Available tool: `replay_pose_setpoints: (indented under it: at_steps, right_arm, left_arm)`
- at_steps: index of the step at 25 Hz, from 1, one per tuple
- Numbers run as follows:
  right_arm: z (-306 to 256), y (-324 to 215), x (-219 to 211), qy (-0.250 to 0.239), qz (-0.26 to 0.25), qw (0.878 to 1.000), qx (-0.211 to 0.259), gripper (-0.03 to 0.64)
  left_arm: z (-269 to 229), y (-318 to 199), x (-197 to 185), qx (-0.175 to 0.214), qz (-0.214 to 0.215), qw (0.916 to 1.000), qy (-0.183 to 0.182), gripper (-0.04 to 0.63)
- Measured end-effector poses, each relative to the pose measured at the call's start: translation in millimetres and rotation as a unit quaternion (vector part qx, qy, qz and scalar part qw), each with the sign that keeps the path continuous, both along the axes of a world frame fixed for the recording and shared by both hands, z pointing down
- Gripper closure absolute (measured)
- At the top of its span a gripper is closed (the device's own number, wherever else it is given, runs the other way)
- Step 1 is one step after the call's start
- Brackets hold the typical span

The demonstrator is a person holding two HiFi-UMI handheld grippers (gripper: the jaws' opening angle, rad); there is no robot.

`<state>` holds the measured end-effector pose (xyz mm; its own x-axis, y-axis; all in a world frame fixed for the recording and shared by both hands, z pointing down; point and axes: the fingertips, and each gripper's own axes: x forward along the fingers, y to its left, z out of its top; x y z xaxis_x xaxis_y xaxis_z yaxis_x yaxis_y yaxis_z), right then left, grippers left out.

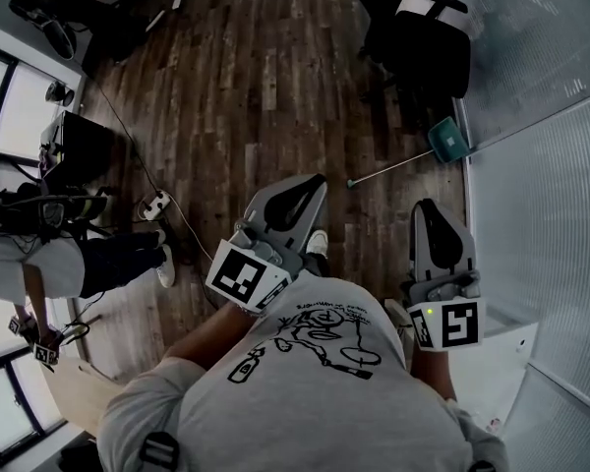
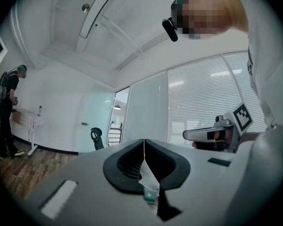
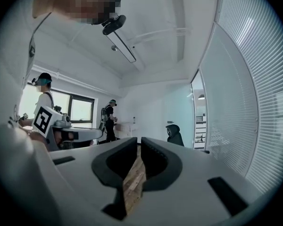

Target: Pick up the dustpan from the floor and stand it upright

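left gripper (image 1: 317, 179): clenched tip to tip, empty | right gripper (image 1: 428, 205): parted by a slit, empty, wood floor (image 1: 256, 96) showing through | dustpan (image 1: 448, 140): lying on floor by glass wall (image 1: 541, 175), near black chair (image 1: 423, 52), long handle toward grippers, apart from both

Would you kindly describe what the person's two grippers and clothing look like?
Both the left gripper and right gripper have light grey shells, black jaw linings and a white cube bearing black square markers. The person wears a pale short-sleeved T-shirt with a black line drawing.
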<state>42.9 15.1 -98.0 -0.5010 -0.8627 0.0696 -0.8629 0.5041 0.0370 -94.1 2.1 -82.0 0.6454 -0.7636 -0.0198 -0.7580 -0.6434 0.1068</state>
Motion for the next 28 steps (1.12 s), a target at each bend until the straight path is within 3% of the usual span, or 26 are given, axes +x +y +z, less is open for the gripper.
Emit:
replay_pose_setpoints:
  at_steps: [7, 13, 28]
  right_arm:
    - [3, -52, -19, -0.001, 0.003, 1.000, 0.004, 0.594]
    - [11, -66, -19, 0.001, 0.013, 1.000, -0.010, 0.594]
    - [32, -84, 30, 0.003, 0.004, 0.999, -0.037, 0.594]
  left_arm:
    - [8, -55, -17, 0.000, 0.003, 1.0000, 0.003, 0.591]
    - [15, -70, -18, -0.011, 0.011, 0.9999, 0.005, 0.591]
    - [38, -89, 28, -0.036, 0.002, 0.9993, -0.004, 0.591]
